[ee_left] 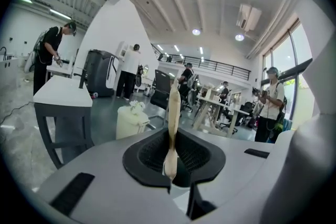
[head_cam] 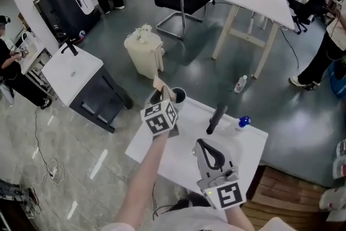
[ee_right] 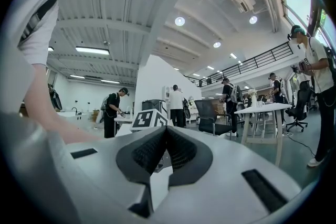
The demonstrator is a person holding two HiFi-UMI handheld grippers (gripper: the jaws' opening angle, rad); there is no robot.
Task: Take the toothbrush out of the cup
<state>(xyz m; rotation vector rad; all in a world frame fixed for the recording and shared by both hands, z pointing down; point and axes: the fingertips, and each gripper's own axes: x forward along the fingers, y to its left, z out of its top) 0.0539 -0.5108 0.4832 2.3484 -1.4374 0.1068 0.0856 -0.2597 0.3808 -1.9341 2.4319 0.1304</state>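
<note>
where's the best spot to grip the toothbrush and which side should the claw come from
Grip the toothbrush on its thin shaft, coming in from the side with the claw roughly level. It stands upright and is slim, so jaws closing across it should hold it firmly and leave a straight lift out of the cup. The left claw is shut on it this way.

One toothbrush (ee_left: 172, 113), one cup (head_cam: 179, 97) (dark inside).
</note>
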